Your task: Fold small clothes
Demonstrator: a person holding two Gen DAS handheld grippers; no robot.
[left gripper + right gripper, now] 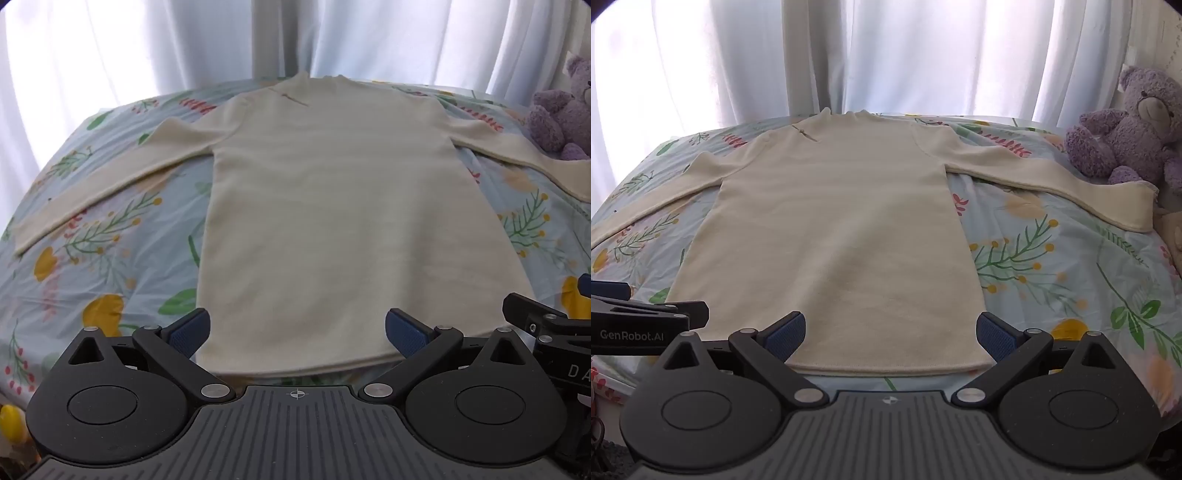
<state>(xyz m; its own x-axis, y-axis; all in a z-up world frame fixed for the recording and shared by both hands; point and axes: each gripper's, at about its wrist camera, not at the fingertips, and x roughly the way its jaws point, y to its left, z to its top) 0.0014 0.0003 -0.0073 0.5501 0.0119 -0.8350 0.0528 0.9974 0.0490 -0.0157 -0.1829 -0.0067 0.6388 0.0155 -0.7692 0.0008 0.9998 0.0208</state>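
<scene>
I have a cream long-sleeved top [325, 206] spread flat on the bed [110, 258], neck at the far end by the curtains [147, 44], hem at the near edge just ahead of both tools. Its sleeves run out to the left and right; the right cuff ends near a purple teddy bear [1126, 125] at the far right.

My left gripper [297, 332] has its fingers spread wide and holds nothing; the near hem lies between and just beyond the blue pads. My right gripper [890, 332] is the same: fingers apart, empty, hovering over the hem. Each tool shows at the edge of the other's view, so they sit side by side.

Nothing looks folded yet. I judge the top to be a soft, light knit: it will drape and sag rather than hold shape, and a single-layer pinch could let the lower layer slide. I would take both layers at an edge, at the hem corners or at a cuff and shoulder seam, and lift low to avoid dragging the sheet. The fabric looks matte, so slipping from the ribbed pads seems unlikely.
</scene>
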